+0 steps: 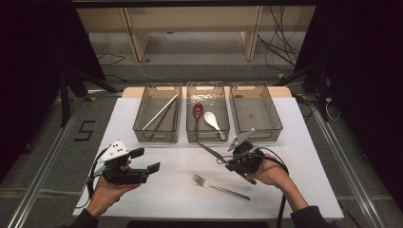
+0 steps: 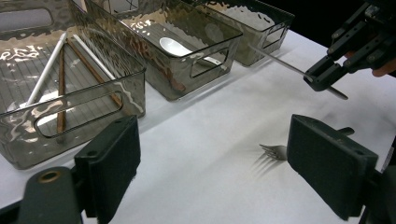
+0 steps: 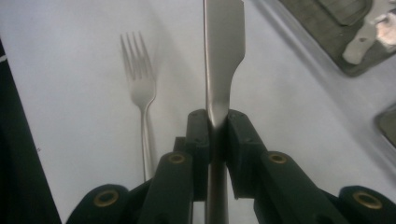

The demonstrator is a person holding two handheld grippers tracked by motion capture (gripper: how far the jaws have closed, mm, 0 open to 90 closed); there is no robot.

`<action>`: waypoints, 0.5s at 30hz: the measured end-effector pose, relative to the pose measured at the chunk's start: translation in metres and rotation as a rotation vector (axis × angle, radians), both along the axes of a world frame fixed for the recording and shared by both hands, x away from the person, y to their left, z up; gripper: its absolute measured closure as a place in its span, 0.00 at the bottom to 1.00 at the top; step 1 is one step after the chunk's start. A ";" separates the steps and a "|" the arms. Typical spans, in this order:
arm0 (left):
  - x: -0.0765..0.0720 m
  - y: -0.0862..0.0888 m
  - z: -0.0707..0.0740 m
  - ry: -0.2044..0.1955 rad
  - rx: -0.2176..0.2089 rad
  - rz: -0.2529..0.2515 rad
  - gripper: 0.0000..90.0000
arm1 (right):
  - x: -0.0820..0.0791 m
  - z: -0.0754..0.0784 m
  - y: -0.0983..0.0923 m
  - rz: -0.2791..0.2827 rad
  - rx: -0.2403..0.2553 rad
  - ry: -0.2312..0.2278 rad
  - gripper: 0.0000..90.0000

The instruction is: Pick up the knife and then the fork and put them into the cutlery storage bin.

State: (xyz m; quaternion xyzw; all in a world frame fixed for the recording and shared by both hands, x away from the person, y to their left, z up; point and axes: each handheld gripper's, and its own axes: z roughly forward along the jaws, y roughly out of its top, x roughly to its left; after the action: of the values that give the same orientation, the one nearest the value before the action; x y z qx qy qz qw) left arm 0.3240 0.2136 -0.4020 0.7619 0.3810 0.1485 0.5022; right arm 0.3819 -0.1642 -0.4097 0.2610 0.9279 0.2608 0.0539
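Note:
My right gripper is shut on a metal table knife, which sticks out up and to the left above the white table. In the right gripper view the pads pinch the knife where blade meets handle, and my right gripper hangs over the table. A metal fork lies flat below it, tines to the left; the same fork lies left of the blade. My left gripper stands open and holds nothing at the front left. The left gripper frames the fork.
Three clear bins stand in a row at the back. The left bin holds chopsticks, the middle bin a brown spoon and a white spoon, and the right bin looks bare. Bare table lies between my hands.

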 end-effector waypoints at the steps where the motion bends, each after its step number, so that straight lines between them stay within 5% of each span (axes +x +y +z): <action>1: 0.000 0.000 0.000 0.000 0.000 0.000 0.19 | 0.001 0.000 -0.002 0.003 0.008 -0.008 0.90; 15: 0.000 0.000 0.000 -0.001 -0.004 -0.003 0.19 | 0.009 0.011 -0.024 -0.100 0.079 -0.036 0.90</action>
State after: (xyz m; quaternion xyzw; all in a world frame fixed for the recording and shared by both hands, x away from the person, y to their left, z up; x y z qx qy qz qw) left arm 0.3239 0.2133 -0.4017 0.7614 0.3800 0.1474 0.5041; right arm 0.3912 -0.1879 -0.3988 0.3039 0.9016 0.2989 0.0733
